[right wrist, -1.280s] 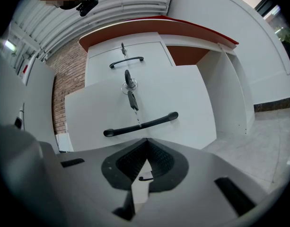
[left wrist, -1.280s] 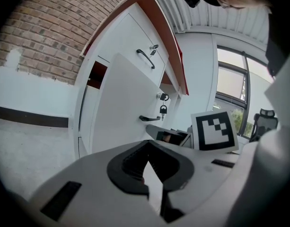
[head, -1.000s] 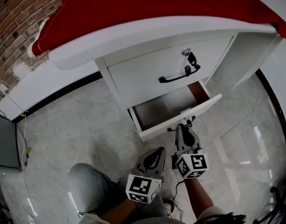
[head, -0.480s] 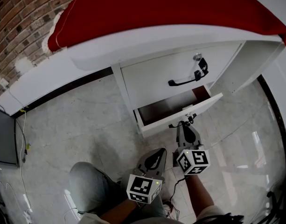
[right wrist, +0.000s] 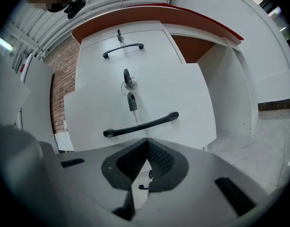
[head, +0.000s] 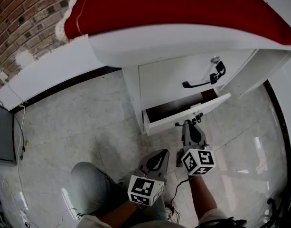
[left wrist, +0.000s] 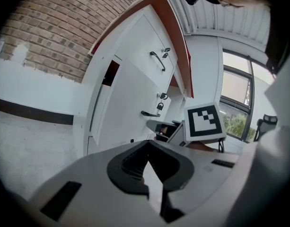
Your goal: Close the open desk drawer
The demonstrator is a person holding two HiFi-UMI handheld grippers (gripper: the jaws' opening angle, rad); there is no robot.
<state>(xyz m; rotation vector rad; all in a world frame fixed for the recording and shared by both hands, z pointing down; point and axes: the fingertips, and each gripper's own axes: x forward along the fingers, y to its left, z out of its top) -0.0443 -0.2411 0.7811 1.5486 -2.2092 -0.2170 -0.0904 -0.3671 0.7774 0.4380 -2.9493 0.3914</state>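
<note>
Right gripper (head: 191,127): forearm stretched forward, jaws together, empty, tips up against the front of the lower drawer (head: 176,118), just below its black handle (right wrist: 141,125). Drawer partly open. Left gripper (head: 157,156): held back beside the knee (head: 88,179), jaws together, empty.

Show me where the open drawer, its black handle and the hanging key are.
Open drawer (head: 183,115): head view, white front panel.
Black handle (right wrist: 141,125): right gripper view, middle of bar.
Hanging key (right wrist: 131,101): right gripper view, dark head.
</note>
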